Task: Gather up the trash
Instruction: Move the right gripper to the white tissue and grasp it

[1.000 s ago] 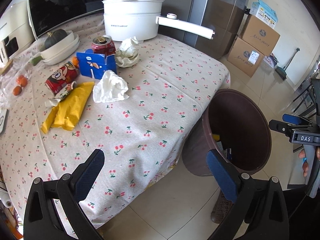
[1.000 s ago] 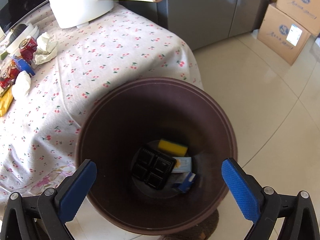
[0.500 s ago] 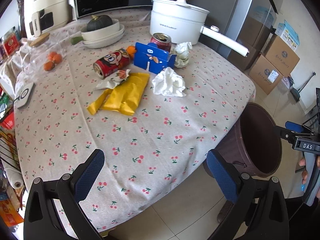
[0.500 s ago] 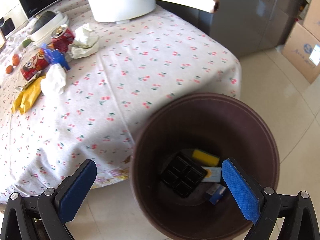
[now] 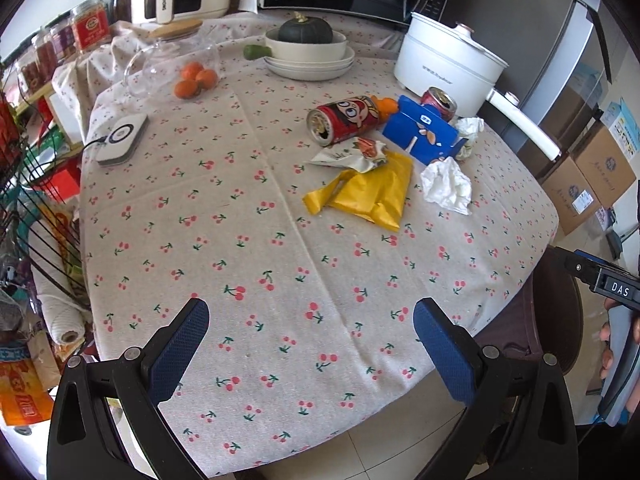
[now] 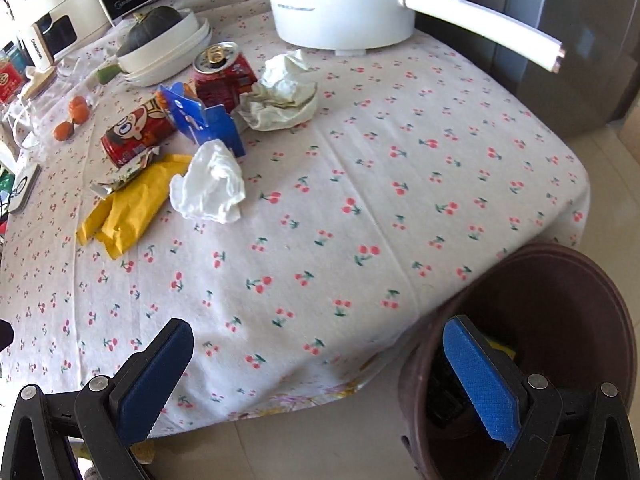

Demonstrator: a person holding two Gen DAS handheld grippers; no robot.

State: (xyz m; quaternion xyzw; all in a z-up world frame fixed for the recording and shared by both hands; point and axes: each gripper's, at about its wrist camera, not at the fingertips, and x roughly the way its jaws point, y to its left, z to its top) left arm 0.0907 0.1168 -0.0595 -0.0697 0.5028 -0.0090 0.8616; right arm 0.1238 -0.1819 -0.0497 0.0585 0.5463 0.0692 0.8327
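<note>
red can (image 5: 344, 119) on side | white tissue (image 5: 447, 186) crumpled | yellow wrapper (image 5: 370, 190) flat | brown bin (image 6: 560, 320) beside table

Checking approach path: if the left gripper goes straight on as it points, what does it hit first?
Likely the bare tablecloth ahead of the open left gripper; the yellow bag lies further along. Depth is uncertain.

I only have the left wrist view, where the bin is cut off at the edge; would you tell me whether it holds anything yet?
Observer: Yes. The right wrist view looks down into the brown bin: a dark item and something yellow lie at the bottom, partly hidden behind a gripper finger.
Operator: Thank you. Is the right gripper free for the next piece?
Observer: It is. The right gripper is wide open and holds nothing.
</note>
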